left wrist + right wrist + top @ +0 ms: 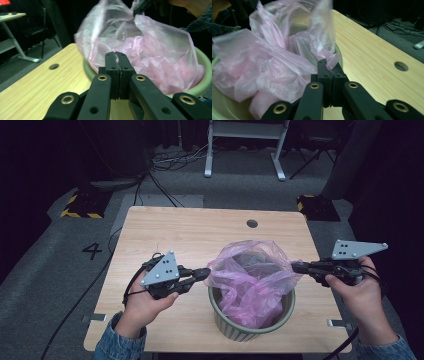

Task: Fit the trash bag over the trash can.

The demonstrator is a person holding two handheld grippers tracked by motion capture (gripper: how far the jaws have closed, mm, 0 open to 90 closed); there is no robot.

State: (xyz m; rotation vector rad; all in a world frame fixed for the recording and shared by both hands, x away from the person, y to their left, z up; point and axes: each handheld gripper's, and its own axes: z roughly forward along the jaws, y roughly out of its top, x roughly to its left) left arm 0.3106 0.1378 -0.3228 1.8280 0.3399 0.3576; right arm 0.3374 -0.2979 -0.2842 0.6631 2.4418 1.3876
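the left tool (204, 273) is seen with its black jaws pressed together on the left edge of a thin, translucent pink plastic bag (252, 277); in the left gripper view the jaws (116, 62) are closed with a sliver of film pinched between them. the right tool (296, 266) is likewise clamped on the bag's right edge, a fold of pink film being caught at its jaw tips (329, 66) in the right gripper view. the bag is held stretched open between the two tools, its lower part lying crumpled inside a round pale green ribbed bin (240, 329). the bin is stood on a light wooden bench (190, 232), near the front edge, between the two hands.
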